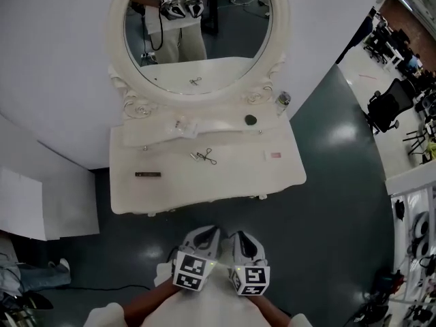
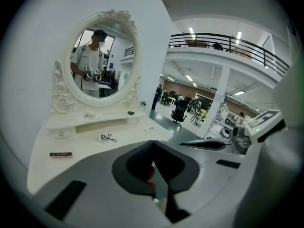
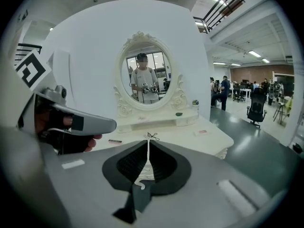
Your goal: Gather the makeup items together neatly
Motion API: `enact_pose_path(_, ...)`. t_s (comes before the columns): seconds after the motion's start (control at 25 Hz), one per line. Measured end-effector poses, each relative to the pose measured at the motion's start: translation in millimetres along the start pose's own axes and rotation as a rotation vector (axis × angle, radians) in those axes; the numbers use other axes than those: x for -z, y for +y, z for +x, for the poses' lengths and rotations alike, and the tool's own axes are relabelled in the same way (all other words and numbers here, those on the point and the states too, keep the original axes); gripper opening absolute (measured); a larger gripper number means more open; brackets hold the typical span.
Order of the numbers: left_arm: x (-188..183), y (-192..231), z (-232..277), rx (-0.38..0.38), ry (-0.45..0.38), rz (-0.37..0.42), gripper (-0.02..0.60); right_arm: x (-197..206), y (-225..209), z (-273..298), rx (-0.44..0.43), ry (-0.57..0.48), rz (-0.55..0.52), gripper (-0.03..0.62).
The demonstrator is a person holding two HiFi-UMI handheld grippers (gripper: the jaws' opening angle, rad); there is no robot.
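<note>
A white dressing table [image 1: 231, 182] stands ahead of me. On it lie a black eyelash curler [image 1: 206, 157], a thin dark stick [image 1: 148, 174] at the left and a small pink item [image 1: 274, 155] at the right. A dark round compact [image 1: 251, 120] and a small jar [image 1: 283, 101] sit on the raised shelf under the mirror. My left gripper [image 1: 208, 230] and right gripper [image 1: 240, 236] are side by side over the floor, short of the table's front edge. Both are shut and hold nothing. The curler [image 3: 152, 136] shows just past the right gripper's tips [image 3: 148, 141].
An oval mirror [image 1: 197, 26] in a carved white frame backs the table and reflects the person with both grippers. A white wall is behind and to the left. Dark floor runs to the right, with office chairs [image 1: 388, 107] and people far off.
</note>
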State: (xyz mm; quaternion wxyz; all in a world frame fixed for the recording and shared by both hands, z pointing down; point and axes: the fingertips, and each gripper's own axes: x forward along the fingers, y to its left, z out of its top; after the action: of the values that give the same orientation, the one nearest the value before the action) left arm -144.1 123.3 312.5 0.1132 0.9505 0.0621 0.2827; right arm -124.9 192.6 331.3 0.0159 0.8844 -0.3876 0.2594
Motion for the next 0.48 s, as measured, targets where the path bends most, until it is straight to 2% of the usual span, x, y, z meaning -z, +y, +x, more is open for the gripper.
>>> enact_pose_path(0.16,-11.0,4.5,7.5,-0.017,-0.031,-0.008,0.005,-9.4,-10.1,9.2,-0.001,-0.024,-0.007,0.015)
enact_pose_path(0.28,-11.3,1.8,11.2,-0.020,-0.018,-0.010,0.005,-21.1,-19.5,12.7,-0.008,-0.053,-0.030,0.015)
enact_pose_path(0.36,-12.6,1.6,17.3,-0.029,-0.013,-0.009,0.005,-28.9,-33.2,18.0,-0.002,-0.070,-0.030,0.015)
enact_pose_path(0.48,-26.2,5.3,29.5,-0.066,-0.051,-0.011,0.005,-41.9,-58.9,27.0,0.015,-0.092,-0.007,0.015)
